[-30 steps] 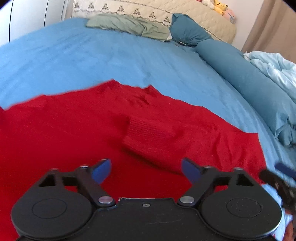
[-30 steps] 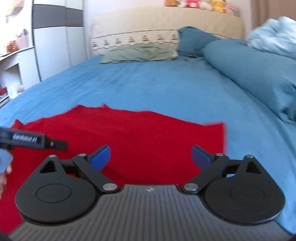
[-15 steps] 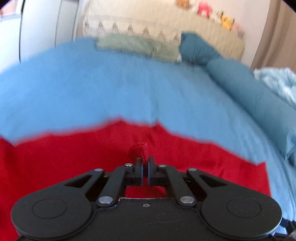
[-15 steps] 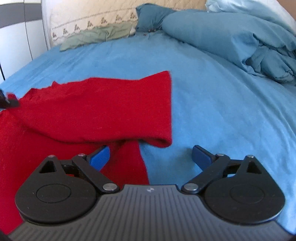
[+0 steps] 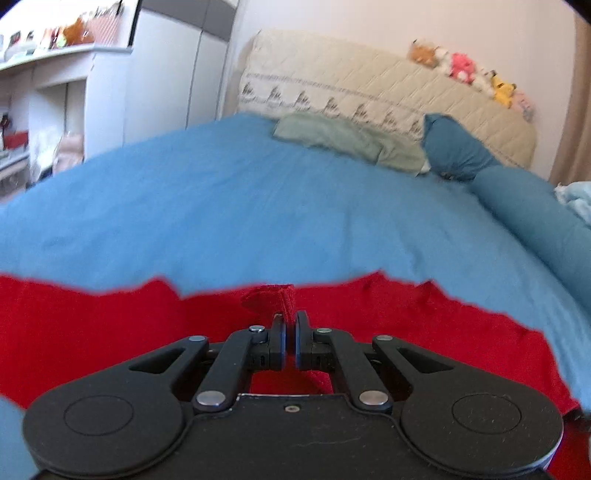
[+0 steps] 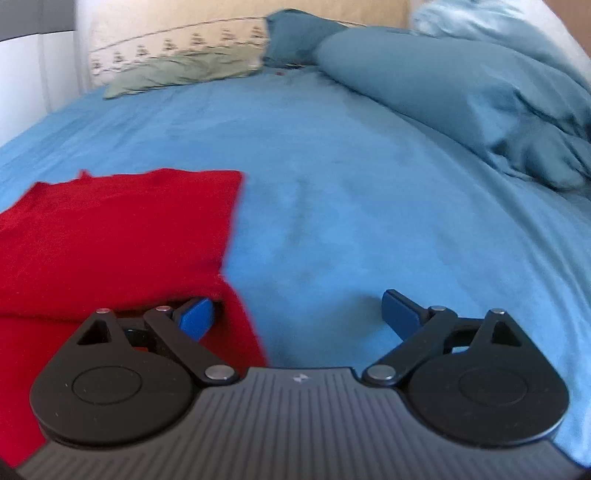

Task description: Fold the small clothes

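Note:
A red knit garment (image 5: 92, 325) lies spread on the blue bed sheet (image 5: 240, 206). My left gripper (image 5: 290, 325) is shut on a ribbed cuff of the red garment (image 5: 271, 297), which sticks up between the jaws. In the right wrist view the garment (image 6: 110, 229) lies at the left with a folded layer on top. My right gripper (image 6: 297, 314) is open, its left fingertip (image 6: 195, 317) against the garment's right edge and its right fingertip (image 6: 400, 312) over bare sheet.
A green pillow (image 5: 343, 138) and a teal pillow (image 5: 454, 147) lie by the cream headboard (image 5: 369, 92). A teal bolster (image 6: 443, 85) and rumpled light blue duvet (image 6: 498, 26) run along the right side. White cabinets (image 5: 110, 92) stand to the left.
My left gripper closed on the red cuff and lifted it, tilting upward. My right gripper stayed open and moved right to the garment's right edge, where a layer now lies folded over.

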Demonstrator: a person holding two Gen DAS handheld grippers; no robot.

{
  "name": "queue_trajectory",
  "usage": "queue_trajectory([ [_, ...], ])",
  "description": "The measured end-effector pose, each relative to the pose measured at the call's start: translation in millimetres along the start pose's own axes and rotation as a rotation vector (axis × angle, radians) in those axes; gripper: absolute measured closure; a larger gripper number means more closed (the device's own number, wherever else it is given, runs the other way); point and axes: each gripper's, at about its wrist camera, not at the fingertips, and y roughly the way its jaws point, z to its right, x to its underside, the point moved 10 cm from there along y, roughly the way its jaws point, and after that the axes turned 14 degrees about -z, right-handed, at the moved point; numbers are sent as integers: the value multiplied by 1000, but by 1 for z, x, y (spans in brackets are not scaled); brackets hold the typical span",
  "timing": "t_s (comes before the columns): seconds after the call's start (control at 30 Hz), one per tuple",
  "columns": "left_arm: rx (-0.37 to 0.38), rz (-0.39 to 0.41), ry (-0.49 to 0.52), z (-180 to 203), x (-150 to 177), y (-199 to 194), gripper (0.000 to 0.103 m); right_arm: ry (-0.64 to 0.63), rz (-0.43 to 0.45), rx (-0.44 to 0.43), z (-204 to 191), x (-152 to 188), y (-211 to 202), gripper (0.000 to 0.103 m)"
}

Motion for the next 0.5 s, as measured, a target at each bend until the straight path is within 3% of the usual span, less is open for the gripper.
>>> queue_trajectory([
  [0.2,-20,-67,36,-12,26,4,97,-18,-12,-26,12,3,-1,0],
  [0.37,-102,-135,100,-26,48,-4,88,-41,-24,-28,11,0,-1,0],
  [0.5,-141,-134,117,-34,53,-21,61,-93,-34,-16,13,0,-14,0],
])
